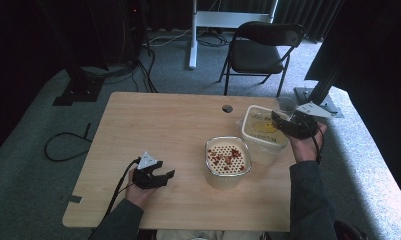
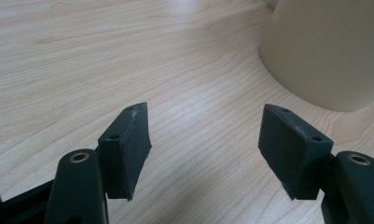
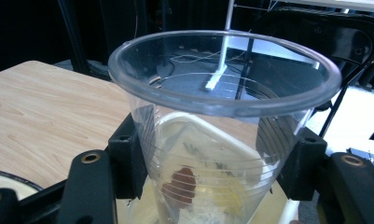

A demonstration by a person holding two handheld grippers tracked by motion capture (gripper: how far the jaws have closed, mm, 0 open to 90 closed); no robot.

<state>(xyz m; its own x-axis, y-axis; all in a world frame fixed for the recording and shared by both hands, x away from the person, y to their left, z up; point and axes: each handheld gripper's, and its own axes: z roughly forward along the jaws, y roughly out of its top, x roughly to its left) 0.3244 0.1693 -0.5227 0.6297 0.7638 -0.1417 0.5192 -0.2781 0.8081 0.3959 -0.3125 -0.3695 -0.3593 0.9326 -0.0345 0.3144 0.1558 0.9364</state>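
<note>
My right gripper is shut on a clear plastic cup, held upright over the far right part of the table. In the right gripper view the cup sits between both pads, and a small red piece shows low in it. Just under the cup is a white tub with yellow contents. A second tub, topped with red bits, stands at the table's middle. My left gripper rests low near the front left, open with nothing between its pads. That tub's cream wall rises ahead of it.
The wooden table has a cable hole near its far edge. A black folding chair stands on the carpet beyond it, with stands and cables on the floor at the left.
</note>
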